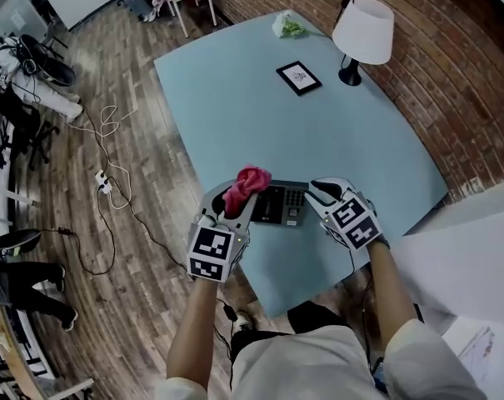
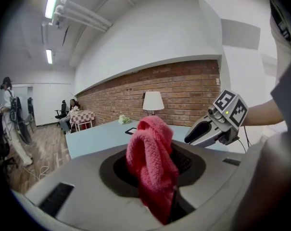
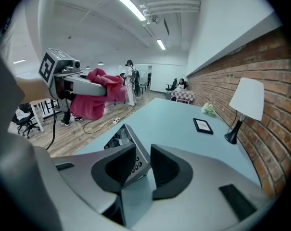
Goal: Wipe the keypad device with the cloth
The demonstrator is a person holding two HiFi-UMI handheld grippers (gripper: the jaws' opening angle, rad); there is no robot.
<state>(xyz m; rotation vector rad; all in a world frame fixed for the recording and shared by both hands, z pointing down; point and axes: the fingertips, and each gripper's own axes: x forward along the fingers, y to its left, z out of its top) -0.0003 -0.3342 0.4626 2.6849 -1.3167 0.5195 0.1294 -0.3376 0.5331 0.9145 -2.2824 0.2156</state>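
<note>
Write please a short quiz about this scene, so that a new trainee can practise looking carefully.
1. Which thing does the left gripper hold? A) a sponge B) a pink cloth C) a brush
2. Fill in: a corner of the ____ stands between the open jaws of the right gripper.
3. True or false: the lamp stands on the table, near the brick wall.
Key: 1 B; 2 keypad device; 3 true.
</note>
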